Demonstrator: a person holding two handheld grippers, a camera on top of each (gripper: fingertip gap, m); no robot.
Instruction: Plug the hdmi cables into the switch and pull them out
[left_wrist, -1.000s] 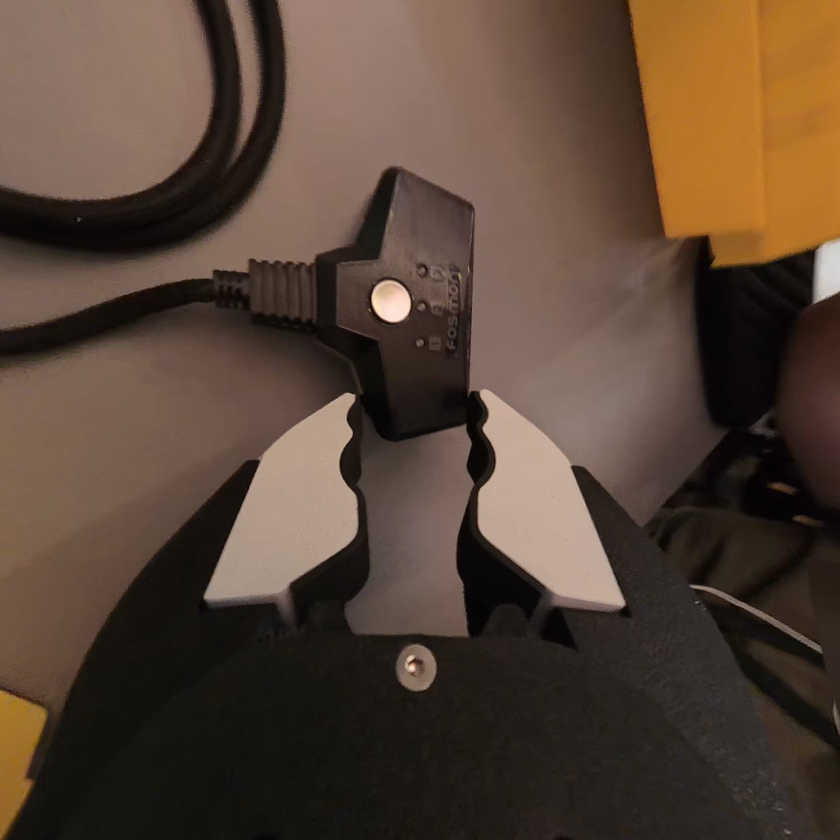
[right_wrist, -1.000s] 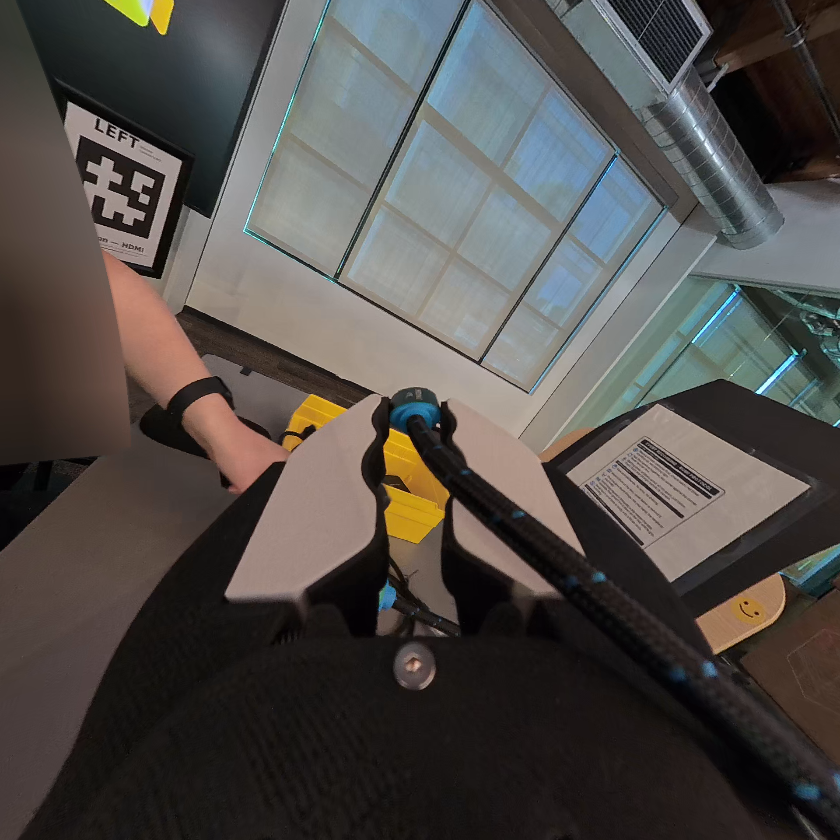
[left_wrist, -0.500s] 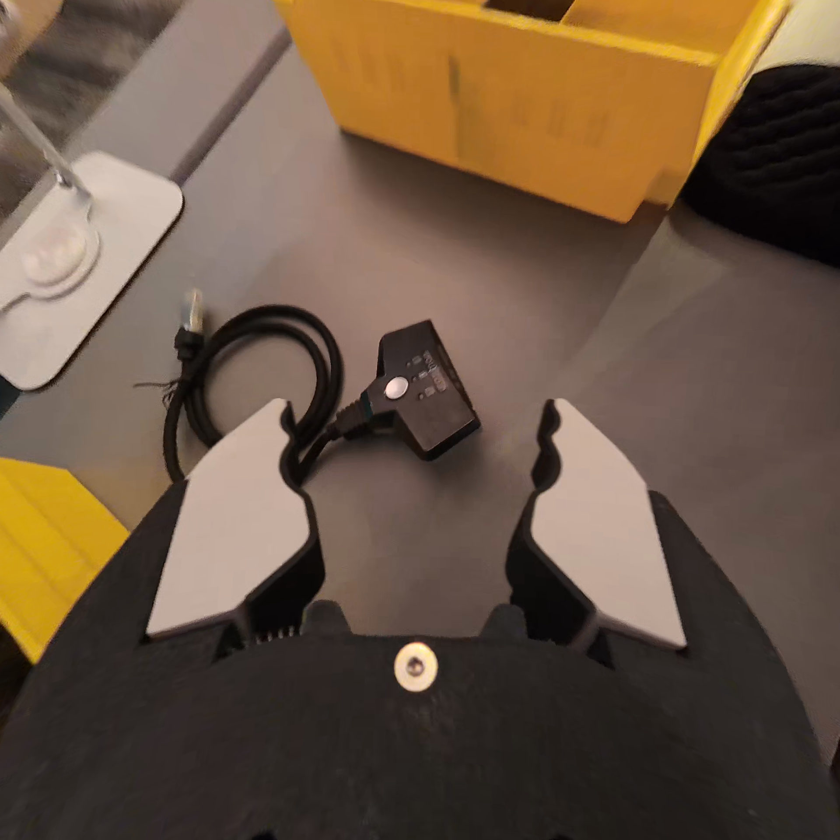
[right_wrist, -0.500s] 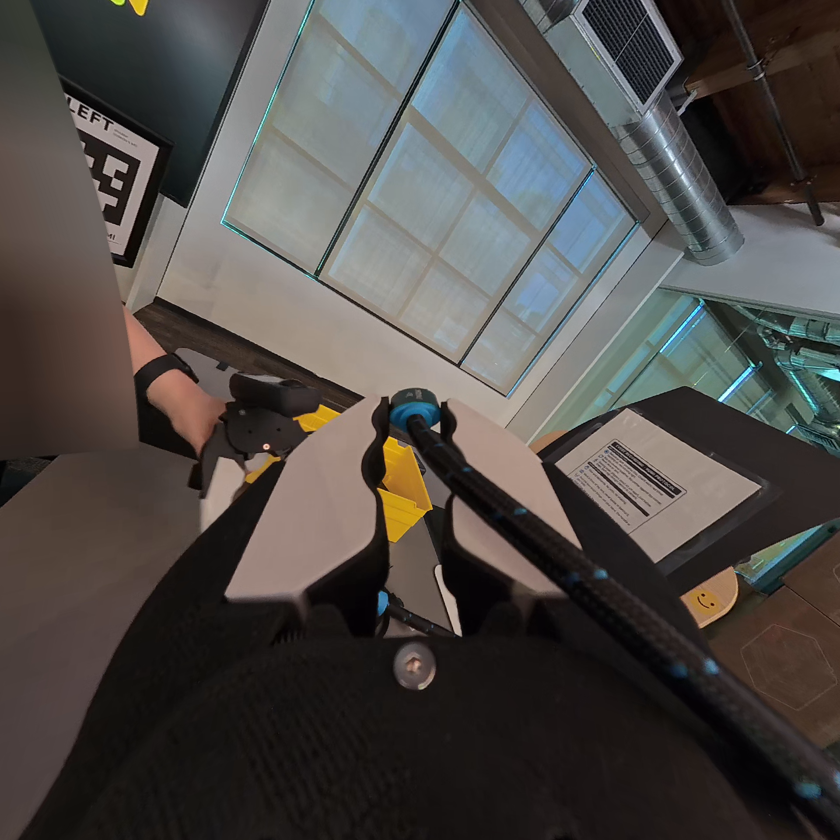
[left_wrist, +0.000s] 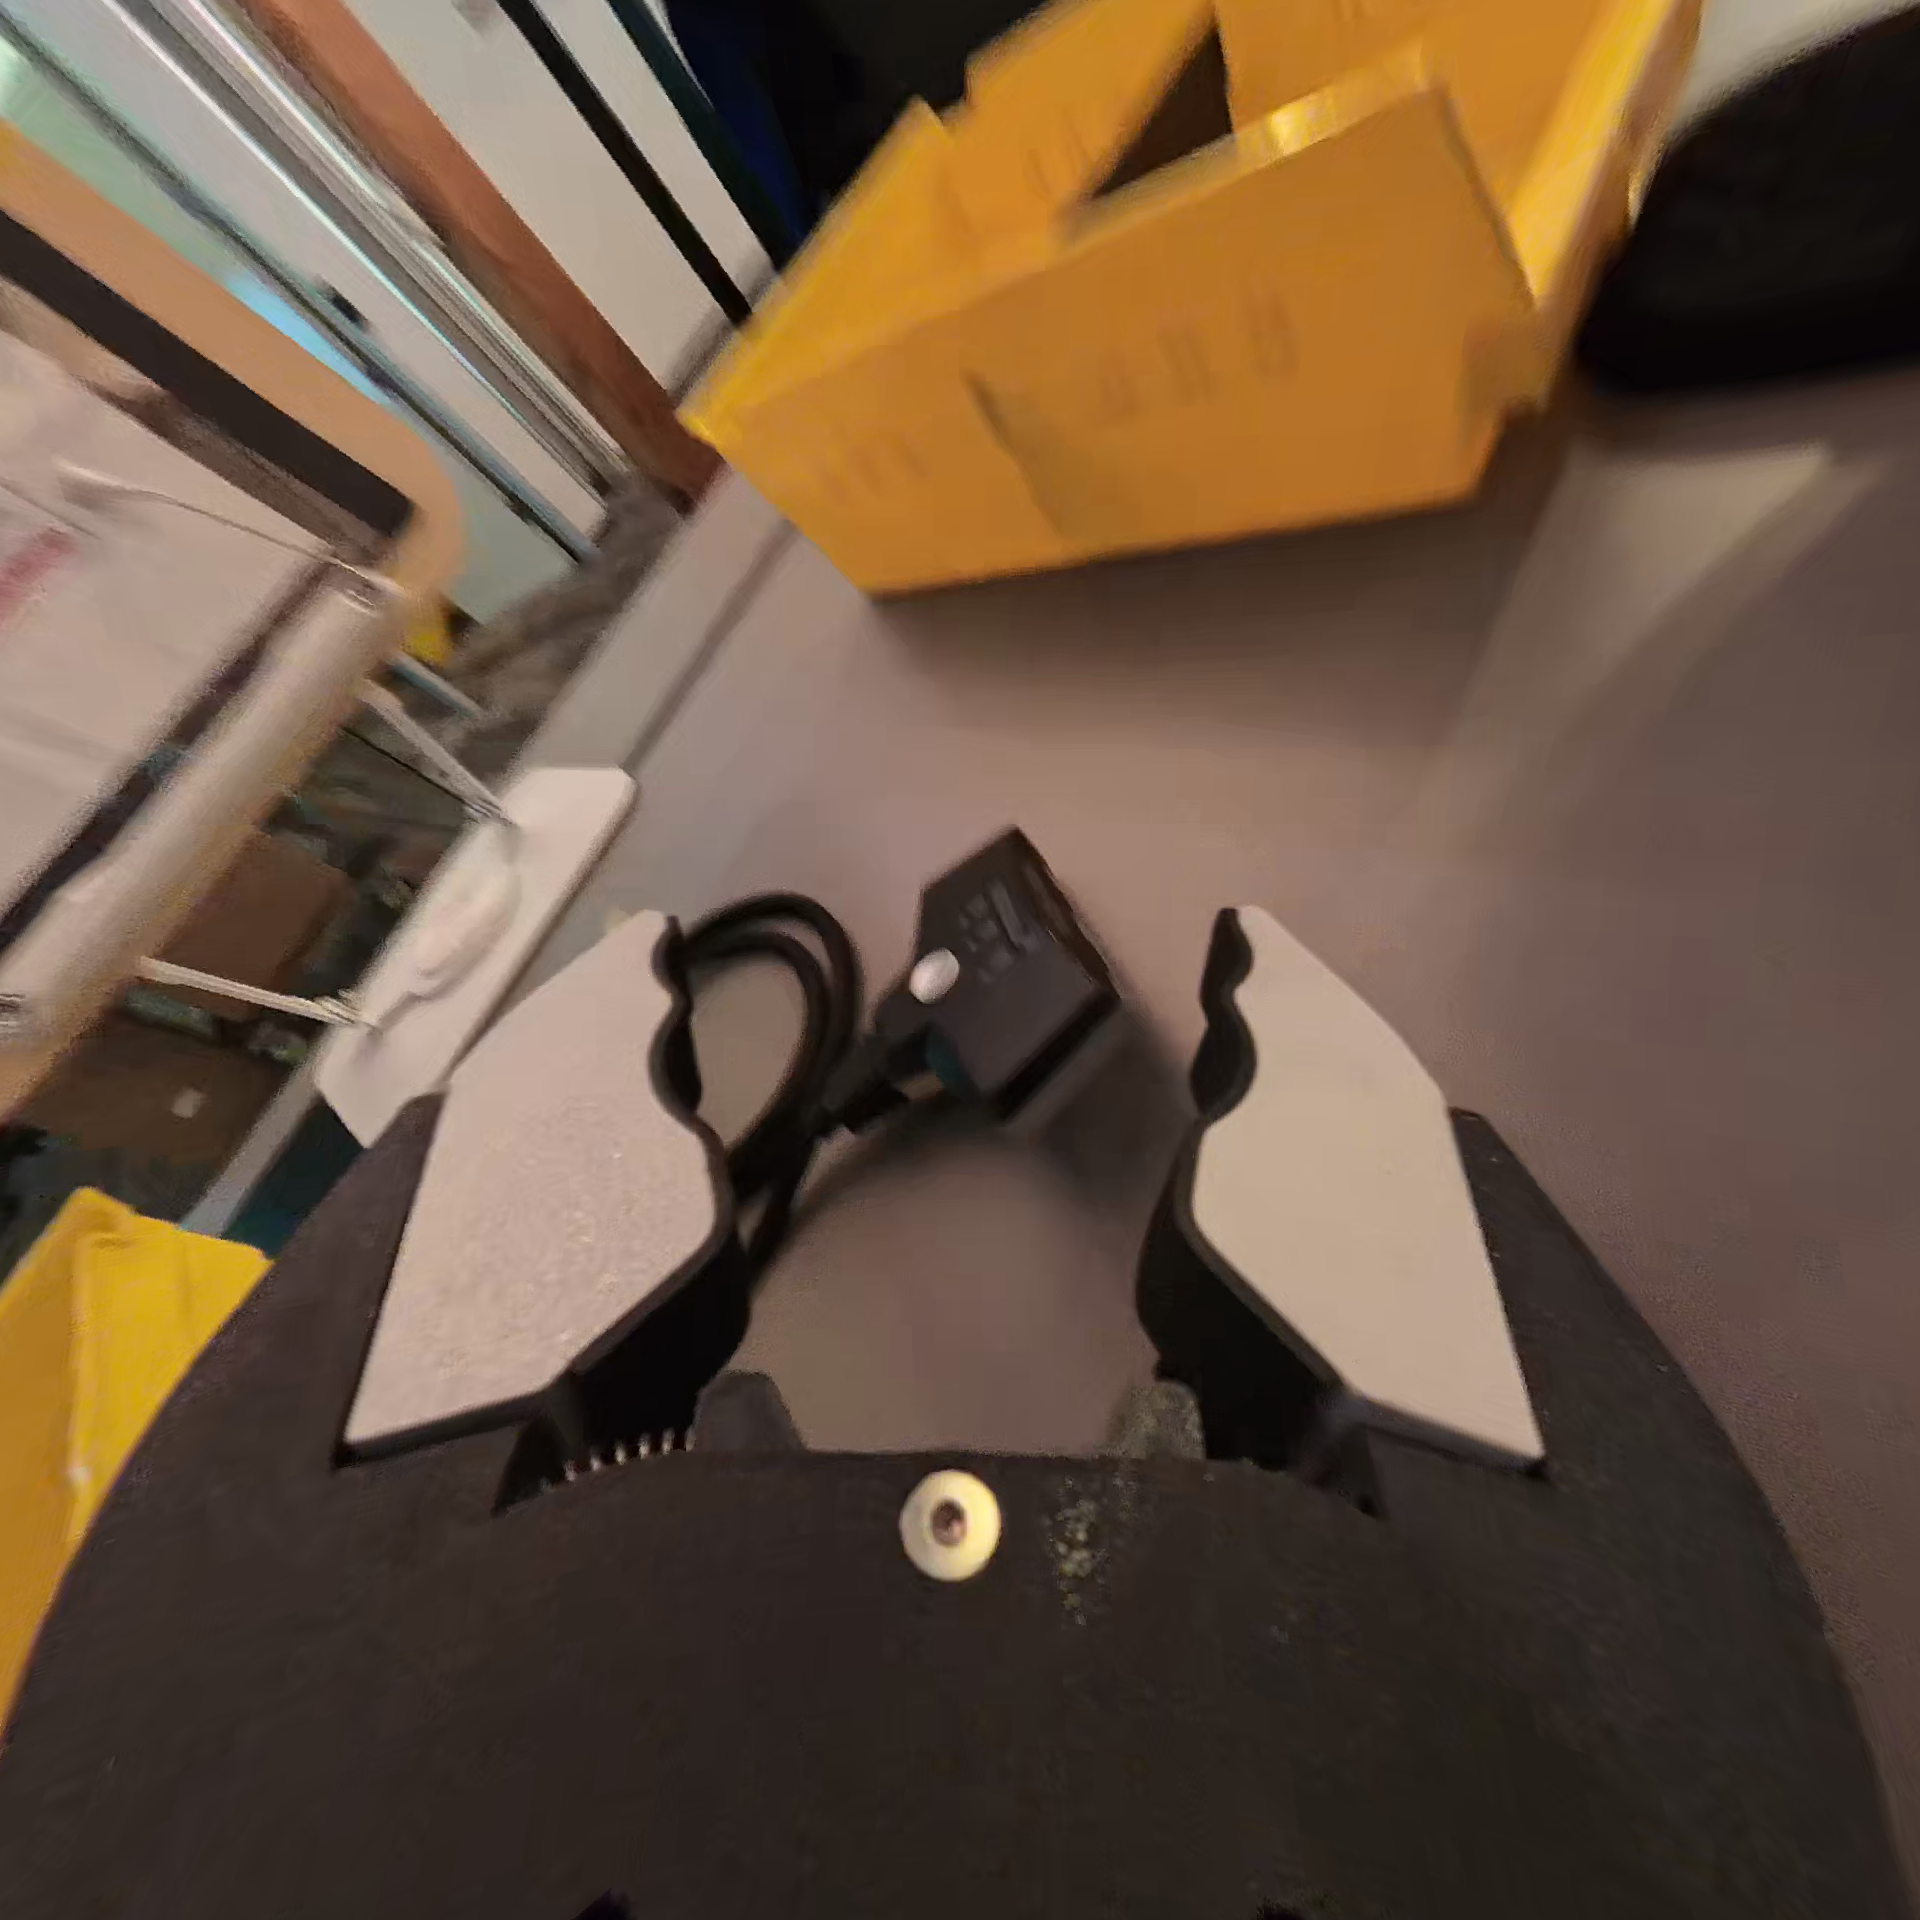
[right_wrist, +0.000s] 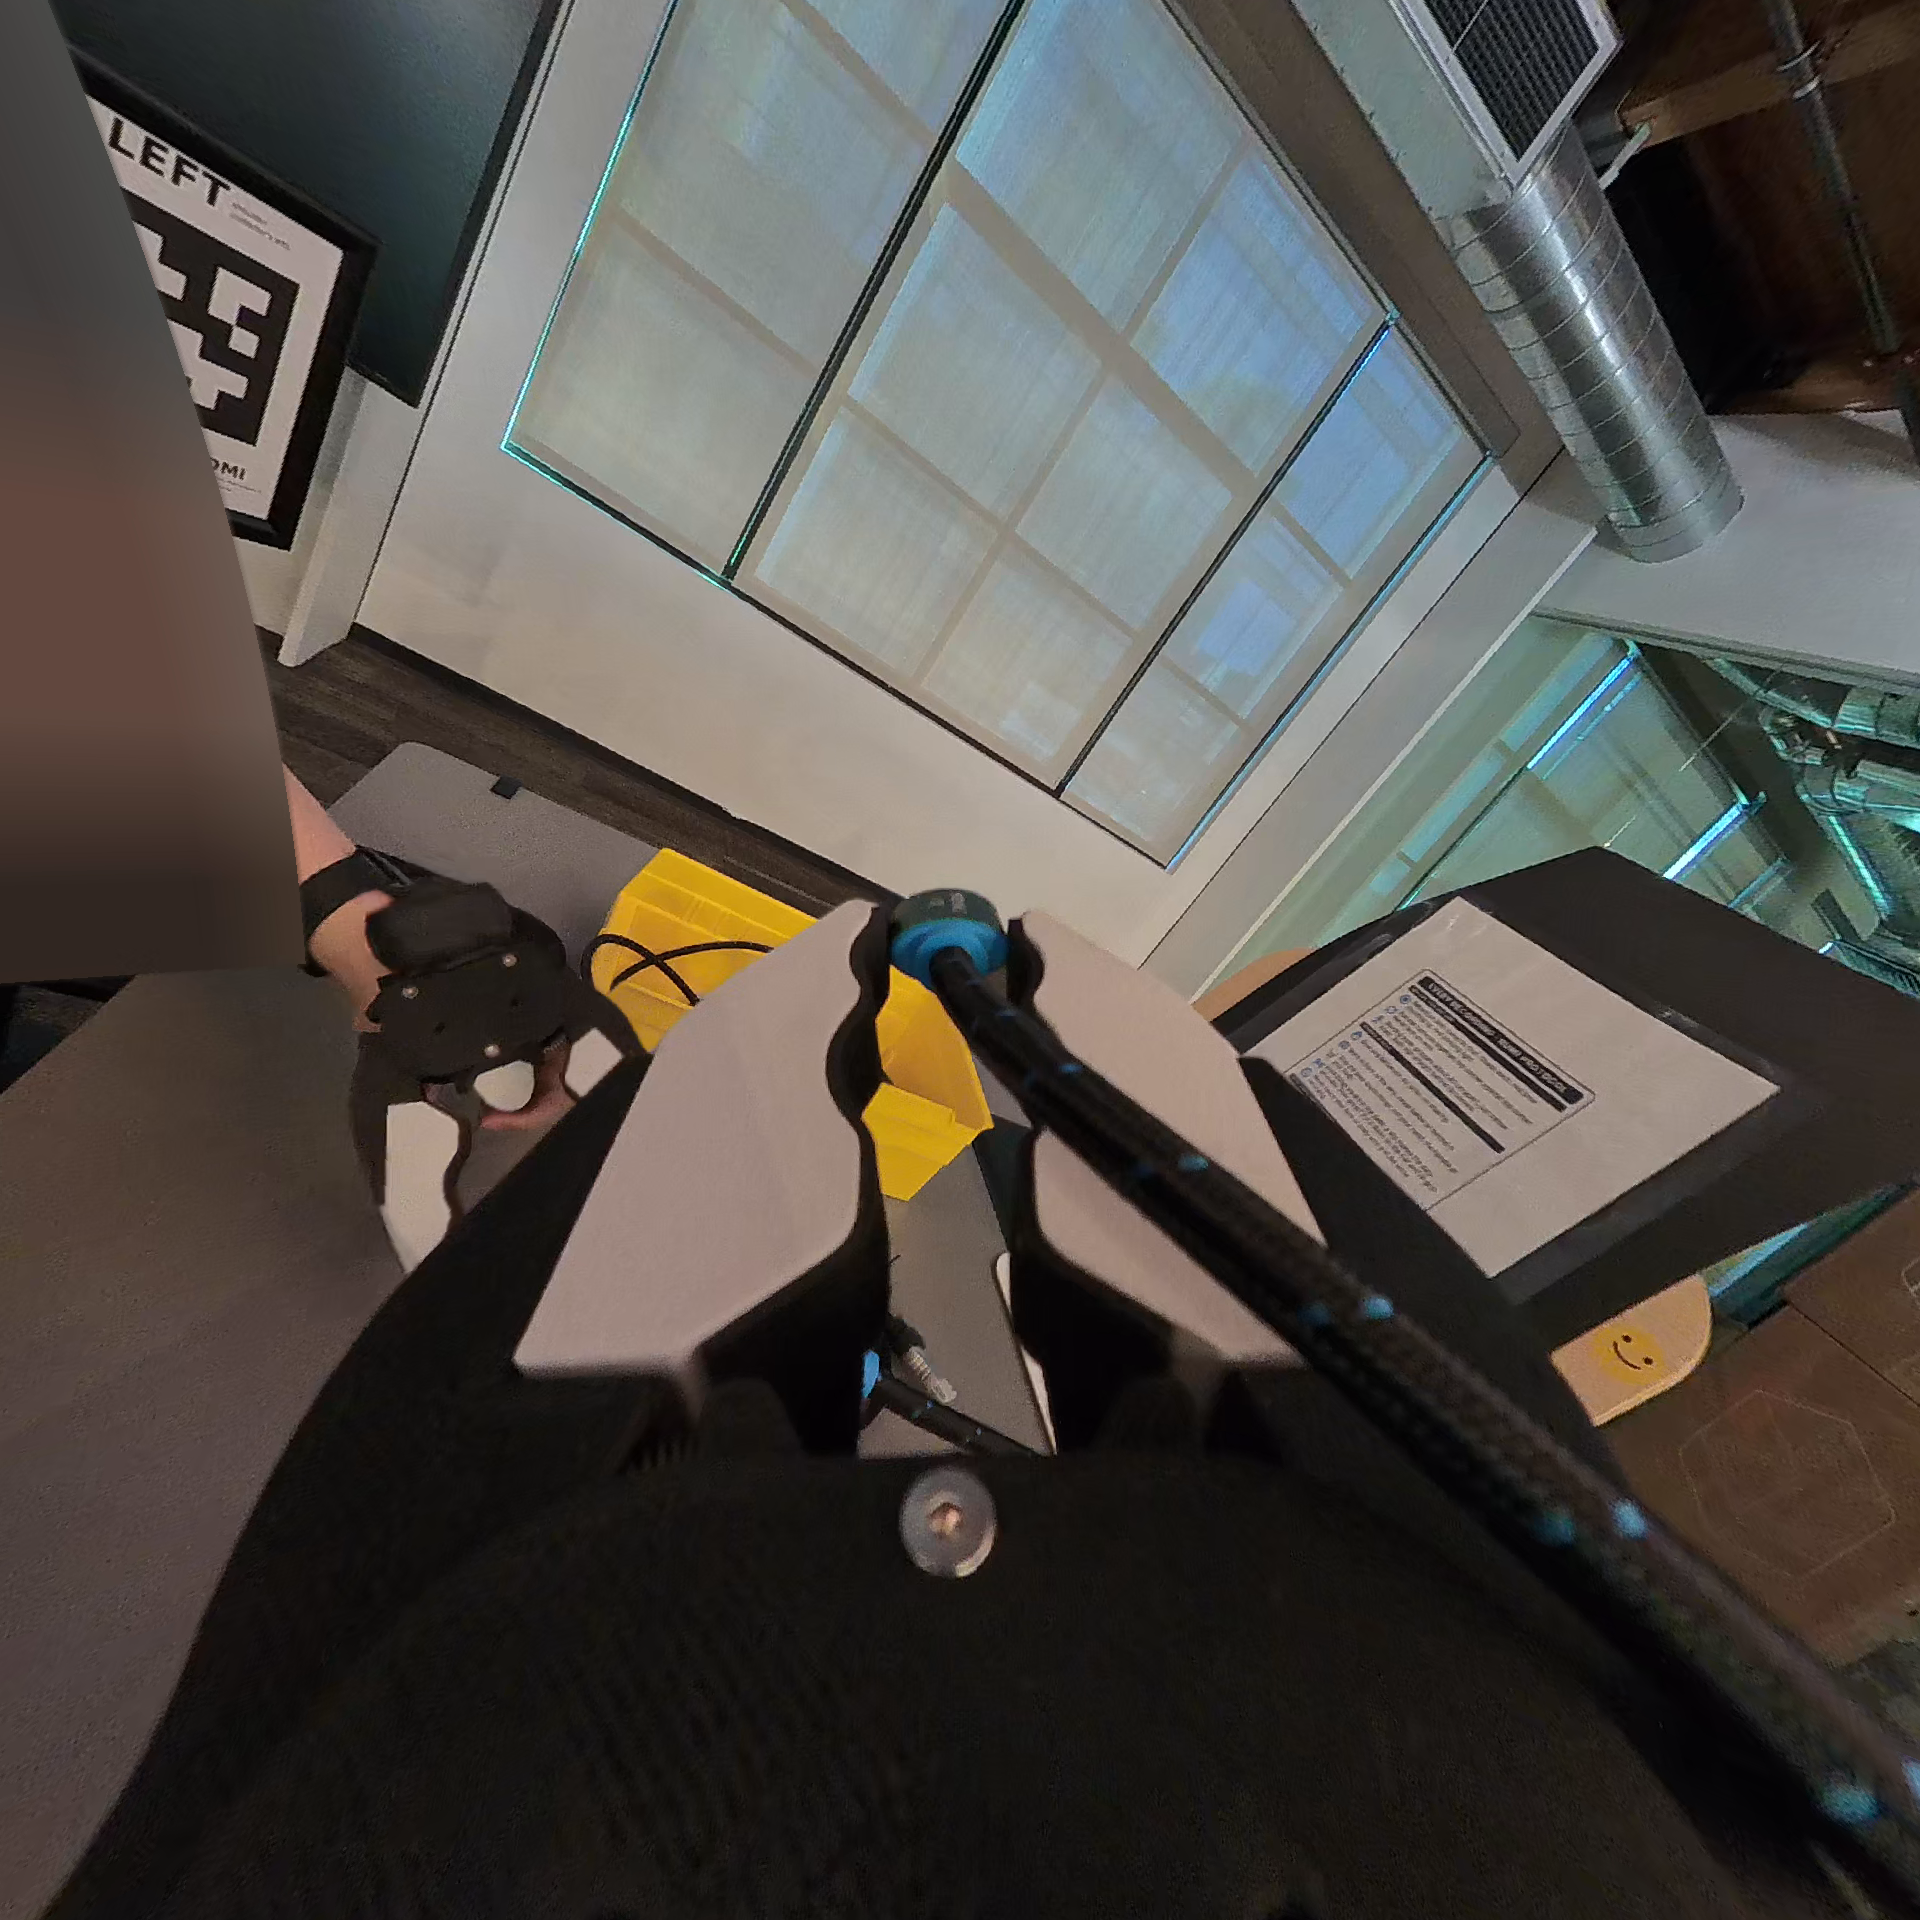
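The left tongs (left_wrist: 940, 1023), gaping, are backing away from the released switch (left_wrist: 1003, 977) lying mid-frame on the table (left_wrist: 1455, 831); the right tongs (right_wrist: 940, 961) are gripping the unplugged hdmi cable (right_wrist: 1195, 1174).

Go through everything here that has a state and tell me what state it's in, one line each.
Left gripper: open, empty, above the table.
Right gripper: shut on the cable plug.
Cable plug: blue-collared, clamped between the fingertips, braided cord trailing back.
Switch: flat on the table, not held; ports not visible.
Switch lead: looped loose beside the switch.
Yellow bin: on the table, open-topped, blurred.
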